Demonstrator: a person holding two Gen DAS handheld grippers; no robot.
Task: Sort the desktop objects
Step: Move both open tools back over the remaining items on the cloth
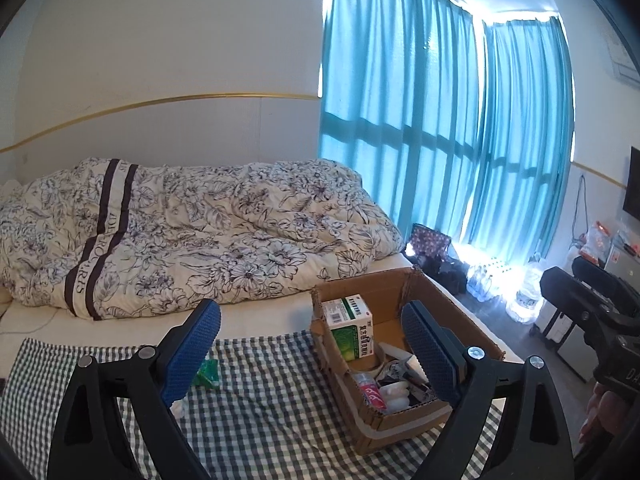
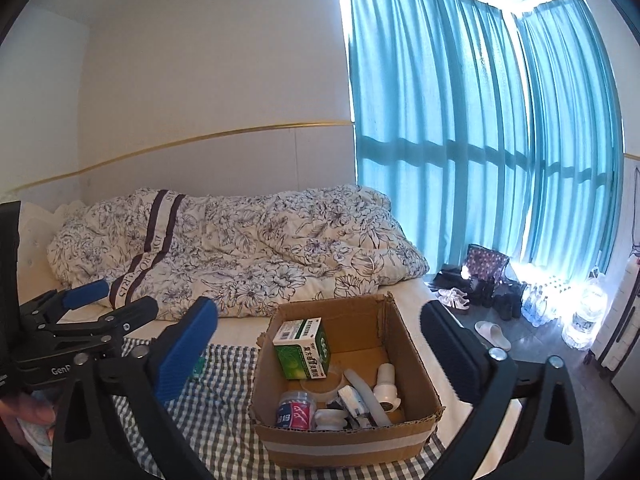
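Inside cardboard box: green carton, clutter.

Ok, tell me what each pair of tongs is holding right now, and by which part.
Nothing is held. The left tongs and the right tongs both stand open and empty above the checked cloth, near the cardboard box.

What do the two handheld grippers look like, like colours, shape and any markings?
Both match: the left gripper and right gripper have black angular linkage arms with silver pivot bolts and flat rectangular fingers faced with blue, finely dotted pads. White lettering starting "GenR" marks the left one's black body in the right wrist view.
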